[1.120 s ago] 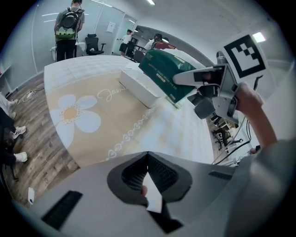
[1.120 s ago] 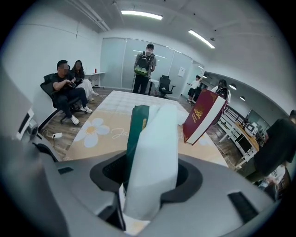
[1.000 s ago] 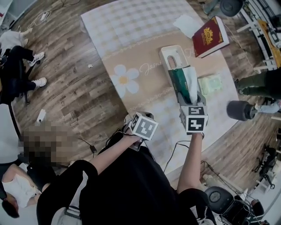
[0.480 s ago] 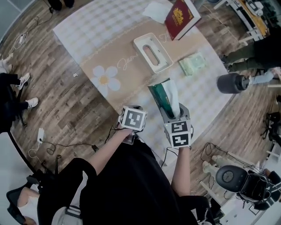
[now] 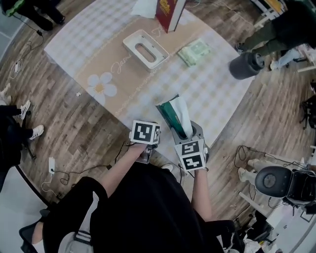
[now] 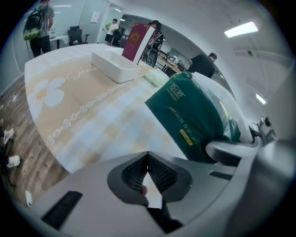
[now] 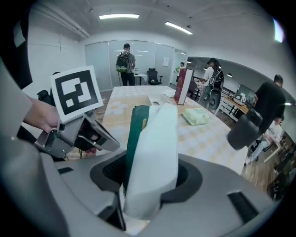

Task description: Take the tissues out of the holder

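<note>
My right gripper [image 5: 183, 131] is shut on a green tissue pack [image 5: 173, 113] with a white tissue sticking out of its top. In the right gripper view the pack [image 7: 149, 148] stands upright between the two pads, over the near part of the table. The white holder [image 5: 145, 49] lies empty farther back on the tablecloth, well apart from the pack. In its own view my left gripper [image 6: 148, 156] has its pads together with nothing between them. It hangs just left of the pack [image 6: 194, 115], by the table's near edge.
A red book [image 5: 168, 11] stands behind the holder, and a pale green packet [image 5: 194, 52] lies to its right. The tablecloth [image 5: 101, 86] bears a flower print. A dark round stool [image 5: 245, 65] stands off the table's right side, with people beyond it.
Both grippers have drawn back from the holder toward the table's near edge. The right one has carried the tissue pack with it, still gripped.
</note>
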The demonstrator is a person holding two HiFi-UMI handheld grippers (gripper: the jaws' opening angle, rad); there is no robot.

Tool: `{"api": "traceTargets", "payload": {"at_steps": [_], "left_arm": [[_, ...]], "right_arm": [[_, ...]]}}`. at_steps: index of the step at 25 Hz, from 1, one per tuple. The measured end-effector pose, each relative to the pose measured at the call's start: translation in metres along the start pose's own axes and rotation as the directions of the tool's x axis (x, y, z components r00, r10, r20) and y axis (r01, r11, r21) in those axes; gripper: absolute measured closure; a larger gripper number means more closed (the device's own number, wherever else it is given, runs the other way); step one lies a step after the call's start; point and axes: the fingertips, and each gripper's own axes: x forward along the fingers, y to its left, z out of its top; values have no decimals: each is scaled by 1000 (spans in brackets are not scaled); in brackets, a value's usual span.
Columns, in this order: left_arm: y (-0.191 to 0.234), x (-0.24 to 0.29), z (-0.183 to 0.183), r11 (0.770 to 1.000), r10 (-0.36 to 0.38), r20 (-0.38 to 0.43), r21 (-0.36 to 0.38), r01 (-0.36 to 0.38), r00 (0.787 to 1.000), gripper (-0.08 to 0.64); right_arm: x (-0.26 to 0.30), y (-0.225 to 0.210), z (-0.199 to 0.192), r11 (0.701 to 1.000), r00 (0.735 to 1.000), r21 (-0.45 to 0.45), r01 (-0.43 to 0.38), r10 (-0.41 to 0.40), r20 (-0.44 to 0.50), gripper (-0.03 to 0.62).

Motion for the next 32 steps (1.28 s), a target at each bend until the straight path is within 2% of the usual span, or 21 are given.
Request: {"api": "traceTargets", "payload": {"at_steps": [3,6,9,15,20,27,32], "left_arm": [[-22,-2,-23,999,5,16,-44,-4,1000,554],[-44,-3,-44,999,43,40,-23,-42,998,554],[-69,-4,-67,998,47,55,-32,-45,997,554],[-120,-6,-117,997,71,93,-3,-71,993,554],[-160,-2,-156,998,69,96,-2,-70,993,553],[-193,4,-176,997,73,83,27,-75,994,554],[-199,9,-173,995,75,84,53,-79,994,553]], "right_arm": [[-24,2,-29,1000,1000,14,10,-10,-8,373],[-47,2,-55,999,1000,37,6,-6,11,373],[-69,5,-77,999,1000,42,-9,8,30,373],[-112,11,-122,998,998,61,-22,18,53,373],[-142,16,-158,997,997,72,-41,36,62,373],[-172,8,-187,995,998,98,-33,26,65,373],[-170,-8,-197,993,999,121,-9,3,52,373]]}}
